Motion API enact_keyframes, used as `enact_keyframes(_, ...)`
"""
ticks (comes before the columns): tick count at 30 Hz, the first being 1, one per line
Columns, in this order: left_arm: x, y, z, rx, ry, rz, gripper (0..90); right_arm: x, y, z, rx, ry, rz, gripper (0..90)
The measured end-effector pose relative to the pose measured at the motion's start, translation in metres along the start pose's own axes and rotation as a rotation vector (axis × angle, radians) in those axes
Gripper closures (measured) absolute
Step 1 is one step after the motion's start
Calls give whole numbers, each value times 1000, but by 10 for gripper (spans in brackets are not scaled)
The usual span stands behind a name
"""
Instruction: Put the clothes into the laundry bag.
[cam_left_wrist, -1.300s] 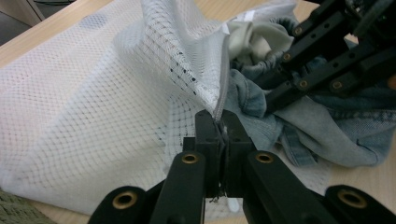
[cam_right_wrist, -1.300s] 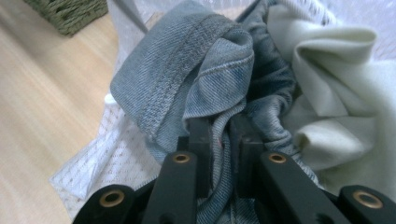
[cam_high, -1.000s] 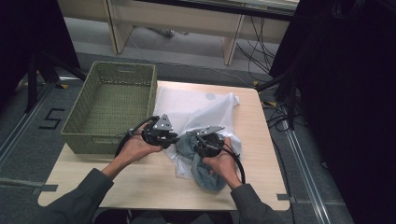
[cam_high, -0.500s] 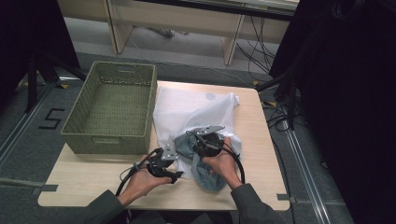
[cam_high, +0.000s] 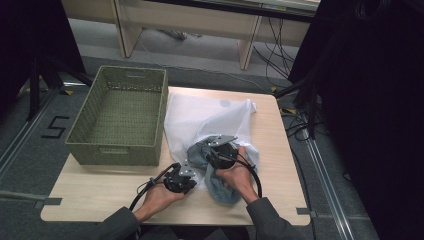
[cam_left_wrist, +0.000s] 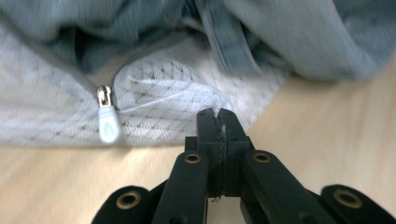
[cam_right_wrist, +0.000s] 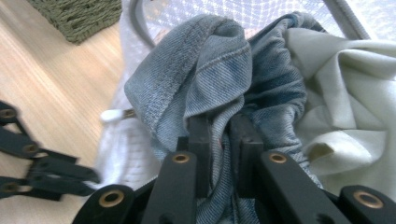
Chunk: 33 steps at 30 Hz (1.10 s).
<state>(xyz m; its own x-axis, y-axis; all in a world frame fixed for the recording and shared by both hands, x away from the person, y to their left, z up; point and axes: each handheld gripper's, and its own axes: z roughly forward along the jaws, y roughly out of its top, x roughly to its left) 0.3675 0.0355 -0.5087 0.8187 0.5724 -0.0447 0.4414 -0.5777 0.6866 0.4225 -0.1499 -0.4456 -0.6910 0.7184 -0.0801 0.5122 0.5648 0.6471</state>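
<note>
A person sits at the near edge of a light wooden table (cam_high: 100, 192), both forearms reaching in from six o'clock, a black gripper in each hand. The left gripper (cam_high: 186, 171) sits low near the front of the table, and in the left gripper view (cam_left_wrist: 218, 120) its jaws are pressed together on the thin edge of a white mesh laundry bag (cam_high: 200, 117), a wisp of the netting caught between the tips. Just to the nine o'clock side of those tips lies the bag's white zipper pull (cam_left_wrist: 108, 122) with its metal slider, at the end of a grey zipper line. The right gripper (cam_high: 216, 145) is just beside the left one, toward its one o'clock, resting on the bundle; in the right gripper view (cam_right_wrist: 219, 126) its jaws stand narrowly apart with a fold of blue denim garment (cam_right_wrist: 205, 74) pinched between them. The denim (cam_high: 220, 185) spills out of the bag's mouth toward the front edge of the table, under the right hand (cam_high: 235, 175). Tucked against it at three o'clock in the right gripper view is a cream cloth (cam_right_wrist: 345, 93). The mesh bag spreads from the table's middle out toward twelve o'clock. At ten o'clock from the hands stands a green woven basket (cam_high: 117, 155), touching the bag's left edge.
</note>
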Motion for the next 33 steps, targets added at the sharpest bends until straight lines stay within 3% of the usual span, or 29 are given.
enact_keyframes(3,-1,-8,-8,14,6,20,888,-3,1,0,-27,-21,11,820)
enact_keyframes(4,-1,-9,-11,24,-2,54,888,-4,3,0,-26,-21,8,821)
enact_keyframes(5,-3,-12,-14,30,-7,37,888,-4,5,2,-45,-35,19,822)
enact_keyframes(6,-4,-13,-17,35,-4,70,888,-5,8,2,-36,-39,9,823)
enact_keyframes(7,-6,-15,-19,42,-6,64,887,-6,12,5,-47,-65,2,824)
enact_keyframes(8,-5,-16,-20,47,1,88,887,-7,17,7,-46,-76,2,824)
enact_keyframes(12,-6,-20,-25,54,-4,93,887,-13,36,21,-74,-126,46,827)
enact_keyframes(15,-4,-22,-26,57,-9,83,886,-25,45,21,-112,-167,77,859)
enact_keyframes(16,-4,-22,-26,56,-11,85,886,-29,45,20,-115,-156,75,838)
enact_keyframes(18,-3,-22,-26,50,-11,72,883,-31,40,21,-92,-81,115,815)
enact_keyframes(19,-3,-22,-26,52,-16,85,882,-29,38,19,-92,-65,116,815)
enact_keyframes(22,-3,-22,-26,52,-16,75,880,-20,32,16,-86,-10,68,792)
enact_keyframes(23,-3,-22,-26,52,-16,84,880,-16,30,16,-101,-6,74,770)
enact_keyframes(25,-2,-21,-26,51,-17,83,879,-14,31,5,-86,31,69,707)
enact_keyframes(26,-3,-22,-26,52,-20,67,879,-10,30,3,-130,30,82,665)
enact_keyframes(27,-2,-22,-26,53,-20,75,879,-9,31,-7,-97,61,91,636)
enact_keyframes(32,-1,-22,-26,54,-22,76,879,4,18,-33,-134,107,42,508)
enact_keyframes(33,-2,-22,-26,50,-18,69,878,7,13,-38,-110,109,40,496)
